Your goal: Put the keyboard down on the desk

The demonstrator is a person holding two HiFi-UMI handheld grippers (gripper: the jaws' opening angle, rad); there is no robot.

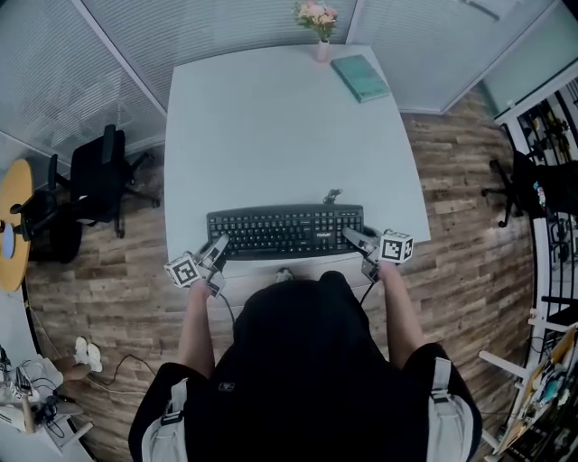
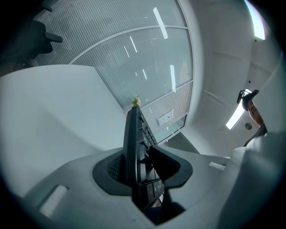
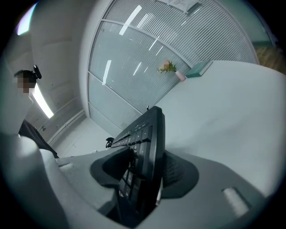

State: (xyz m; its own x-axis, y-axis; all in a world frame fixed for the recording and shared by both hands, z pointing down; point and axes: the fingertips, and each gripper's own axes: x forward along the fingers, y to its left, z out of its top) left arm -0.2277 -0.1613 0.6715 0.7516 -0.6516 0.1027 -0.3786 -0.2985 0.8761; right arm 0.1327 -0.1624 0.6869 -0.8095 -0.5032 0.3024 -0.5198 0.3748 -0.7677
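A black keyboard lies flat near the front edge of the white desk. My left gripper is at its left end and my right gripper at its right end. In the left gripper view the keyboard stands edge-on between the jaws of the gripper, whose pads lie against both faces. In the right gripper view the keyboard sits tilted between the jaws of the gripper, with a small gap beside the right pad.
A vase of flowers and a green book sit at the desk's far edge. A small dark cable end lies just behind the keyboard. A black office chair stands left of the desk, shelving at the right.
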